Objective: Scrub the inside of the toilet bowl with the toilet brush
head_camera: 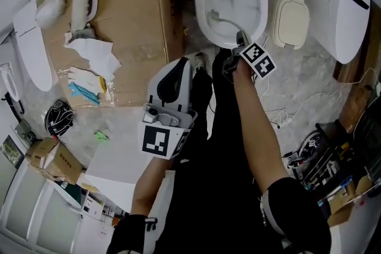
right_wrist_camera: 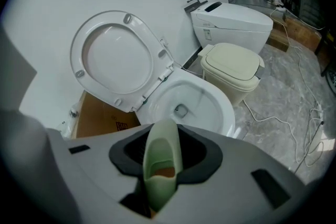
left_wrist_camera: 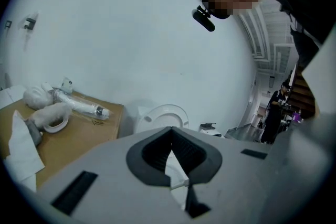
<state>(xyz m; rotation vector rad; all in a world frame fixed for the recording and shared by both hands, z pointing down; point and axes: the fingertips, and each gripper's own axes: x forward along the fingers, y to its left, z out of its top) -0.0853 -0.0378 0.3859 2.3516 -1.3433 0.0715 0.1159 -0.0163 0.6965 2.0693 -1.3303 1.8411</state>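
The white toilet bowl point(head_camera: 231, 0) stands open at the top of the head view, its lid point(right_wrist_camera: 113, 57) raised against the wall. My right gripper point(head_camera: 242, 43) hangs over the bowl's near rim, shut on the pale green handle of the toilet brush point(right_wrist_camera: 161, 160). The brush point(head_camera: 221, 20) curves down into the bowl, and its head lies near the left inner wall. Beside my leg, away from the bowl, my left gripper point(head_camera: 182, 65) is held up. In the left gripper view its jaws meet with nothing between them point(left_wrist_camera: 170, 136), and the raised lid point(left_wrist_camera: 163, 113) shows beyond.
A beige lidded bin point(head_camera: 290, 21) and a second white toilet point(head_camera: 339, 3) stand to the right of the bowl. On the left a cardboard sheet point(head_camera: 134, 21) carries wrapped parts and gloves. Cables point(head_camera: 292, 113) trail over the marble floor at the right.
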